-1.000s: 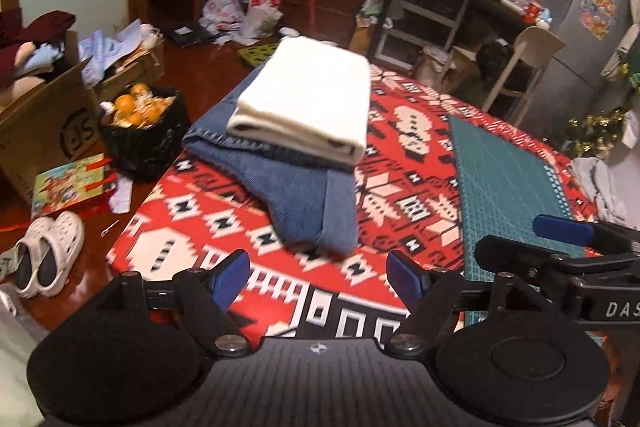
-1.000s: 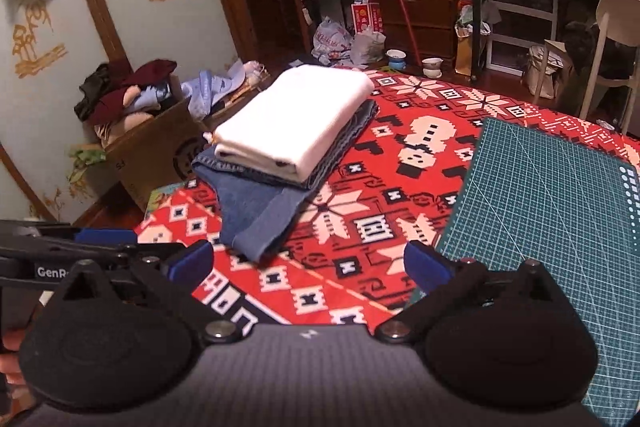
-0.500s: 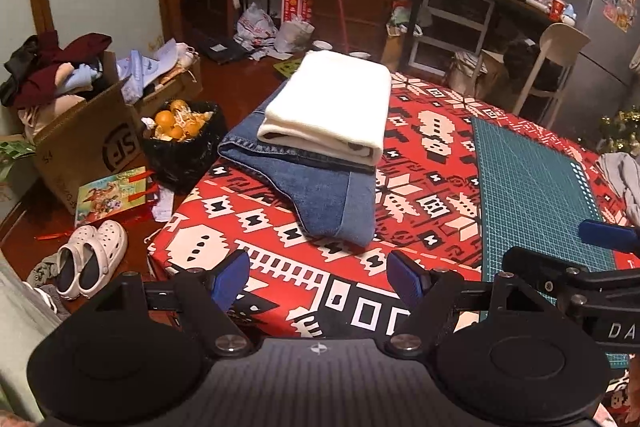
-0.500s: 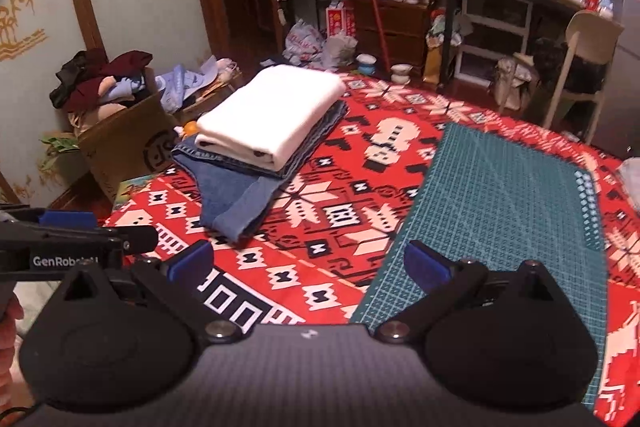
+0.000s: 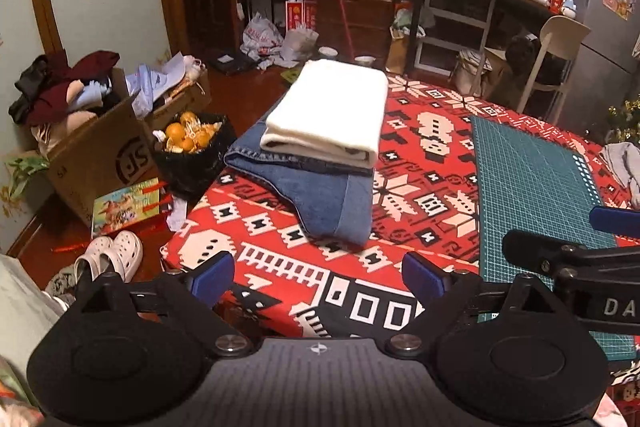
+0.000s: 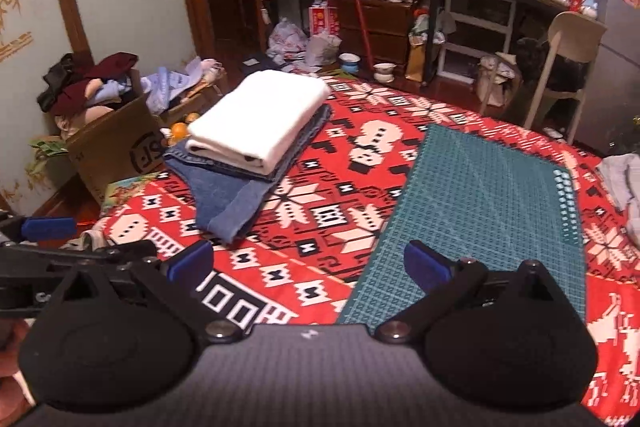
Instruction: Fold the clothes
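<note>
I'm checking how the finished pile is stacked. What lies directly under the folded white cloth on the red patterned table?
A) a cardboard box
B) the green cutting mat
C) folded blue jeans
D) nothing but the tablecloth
C: the folded white cloth rests on folded blue jeans, whose denim sticks out beneath its near edge; the green cutting mat lies apart to the side.

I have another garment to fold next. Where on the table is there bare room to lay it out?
The green cutting mat is bare, as is the red patterned cloth between it and the stack. The far-left corner is taken by the white folded cloth on the folded jeans; a grey garment lies at the right edge.
</note>
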`<state>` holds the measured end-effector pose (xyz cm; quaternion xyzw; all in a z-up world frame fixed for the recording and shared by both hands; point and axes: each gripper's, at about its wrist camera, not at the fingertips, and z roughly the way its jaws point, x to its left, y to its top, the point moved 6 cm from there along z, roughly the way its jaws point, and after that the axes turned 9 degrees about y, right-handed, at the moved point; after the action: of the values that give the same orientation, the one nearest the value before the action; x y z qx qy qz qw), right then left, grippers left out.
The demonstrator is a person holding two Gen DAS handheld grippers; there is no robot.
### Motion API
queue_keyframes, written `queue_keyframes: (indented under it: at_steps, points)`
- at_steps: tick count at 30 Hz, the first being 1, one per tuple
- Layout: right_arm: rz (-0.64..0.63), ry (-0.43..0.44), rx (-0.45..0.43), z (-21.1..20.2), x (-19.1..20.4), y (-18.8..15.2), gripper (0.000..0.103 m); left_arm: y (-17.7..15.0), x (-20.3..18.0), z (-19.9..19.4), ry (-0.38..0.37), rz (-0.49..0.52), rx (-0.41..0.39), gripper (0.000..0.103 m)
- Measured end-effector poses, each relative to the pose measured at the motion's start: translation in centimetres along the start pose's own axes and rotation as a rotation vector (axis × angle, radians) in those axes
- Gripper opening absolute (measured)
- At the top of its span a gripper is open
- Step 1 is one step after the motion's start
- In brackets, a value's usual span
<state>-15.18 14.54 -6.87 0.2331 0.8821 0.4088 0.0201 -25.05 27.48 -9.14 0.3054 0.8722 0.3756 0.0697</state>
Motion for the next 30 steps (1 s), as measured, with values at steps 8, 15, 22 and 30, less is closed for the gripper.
queue_keyframes:
  at_steps: [8, 15, 22, 30]
  points:
    - [0.023, 0.012, 0.025, 0.00, -0.06, -0.51, 0.102, -0.25, 0.66, -0.13, 0.019, -0.053, 0.020, 0.098]
    - [0.019, 0.027, 0.037, -0.08, 0.38, -0.59, 0.102, -0.28, 0.78, -0.47, 0.030, -0.061, 0.015, 0.098]
    - [0.036, 0.029, 0.039, -0.10, 0.24, -0.55, 0.102, -0.08, 0.61, -0.69, 0.038, -0.050, 0.011, 0.098]
    - [0.033, 0.030, 0.037, -0.46, 0.22, -0.38, 0.102, -0.05, 0.52, -0.94, 0.046, -0.049, 0.003, 0.098]
